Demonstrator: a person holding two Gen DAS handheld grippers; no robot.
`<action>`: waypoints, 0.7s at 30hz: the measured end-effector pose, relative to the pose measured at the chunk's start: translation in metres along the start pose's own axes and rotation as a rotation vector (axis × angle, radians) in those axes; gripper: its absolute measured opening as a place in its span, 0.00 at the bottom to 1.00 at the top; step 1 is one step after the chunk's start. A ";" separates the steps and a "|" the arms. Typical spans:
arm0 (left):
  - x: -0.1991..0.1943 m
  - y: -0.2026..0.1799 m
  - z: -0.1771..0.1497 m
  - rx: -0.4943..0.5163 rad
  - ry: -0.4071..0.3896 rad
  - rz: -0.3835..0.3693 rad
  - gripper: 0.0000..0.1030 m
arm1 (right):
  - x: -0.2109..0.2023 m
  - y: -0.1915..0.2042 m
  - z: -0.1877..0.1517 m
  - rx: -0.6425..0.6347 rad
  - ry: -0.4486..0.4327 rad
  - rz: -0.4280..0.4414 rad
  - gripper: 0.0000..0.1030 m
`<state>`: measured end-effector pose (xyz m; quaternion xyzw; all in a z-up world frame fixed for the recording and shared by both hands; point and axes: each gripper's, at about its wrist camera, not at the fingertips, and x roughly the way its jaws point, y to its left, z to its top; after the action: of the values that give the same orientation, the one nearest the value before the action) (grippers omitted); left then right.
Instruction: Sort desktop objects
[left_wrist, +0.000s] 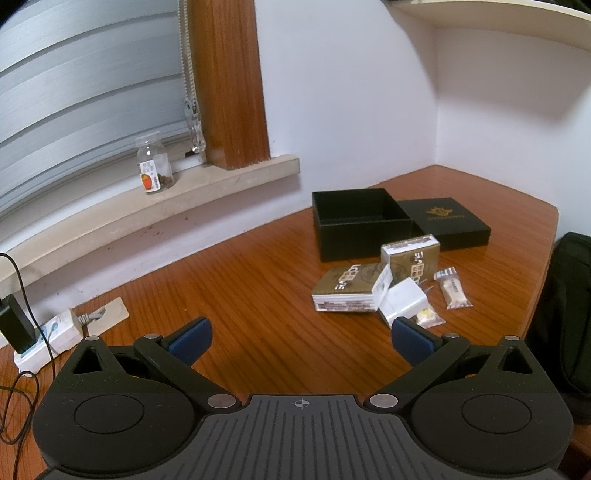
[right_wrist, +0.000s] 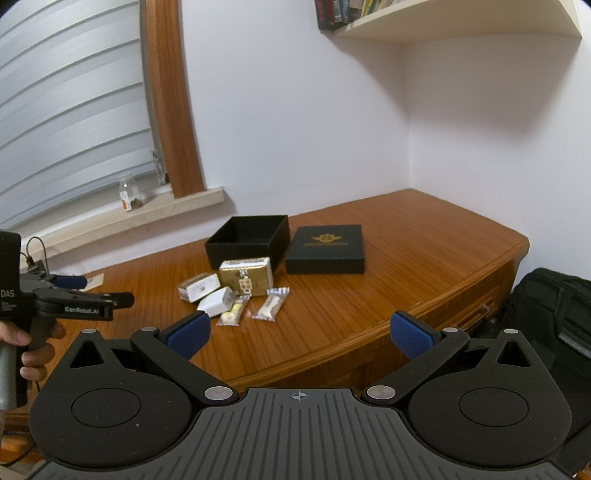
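Note:
An open black box (left_wrist: 360, 221) (right_wrist: 248, 240) stands on the wooden desk (left_wrist: 240, 288), its lid (left_wrist: 445, 221) (right_wrist: 327, 249) lying flat beside it. In front lie two gold packs (left_wrist: 347, 290) (left_wrist: 412, 260) (right_wrist: 245, 281), a white charger plug (left_wrist: 404, 301) (right_wrist: 216, 303) and two small clear sachets (left_wrist: 453, 291) (right_wrist: 270, 309) (right_wrist: 232, 314). My left gripper (left_wrist: 301, 341) hovers open above the desk, short of the pile, with nothing between its blue pads. My right gripper (right_wrist: 299, 336) is open too, held back over the desk's front edge. The left gripper (right_wrist: 92, 291) shows at the left of the right wrist view.
A small glass jar (left_wrist: 153, 164) stands on the window sill (left_wrist: 207, 188). A white power strip (left_wrist: 44, 343) with a black adapter and cables lies at the desk's left. A black bag (right_wrist: 550, 314) sits right of the desk. A shelf (right_wrist: 454, 18) hangs above.

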<state>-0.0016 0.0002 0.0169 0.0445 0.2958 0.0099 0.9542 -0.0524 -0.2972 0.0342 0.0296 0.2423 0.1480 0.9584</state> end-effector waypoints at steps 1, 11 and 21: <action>0.000 0.000 0.000 0.000 0.000 0.000 1.00 | 0.000 0.000 0.000 0.000 0.000 -0.001 1.00; 0.000 0.000 0.000 0.000 -0.001 0.000 1.00 | 0.001 0.000 -0.001 0.000 0.002 -0.001 1.00; -0.001 -0.001 0.000 0.002 0.000 -0.001 1.00 | 0.001 0.003 -0.002 0.001 0.002 -0.008 1.00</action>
<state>-0.0023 -0.0009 0.0169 0.0454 0.2956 0.0089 0.9542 -0.0532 -0.2945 0.0325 0.0290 0.2433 0.1443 0.9587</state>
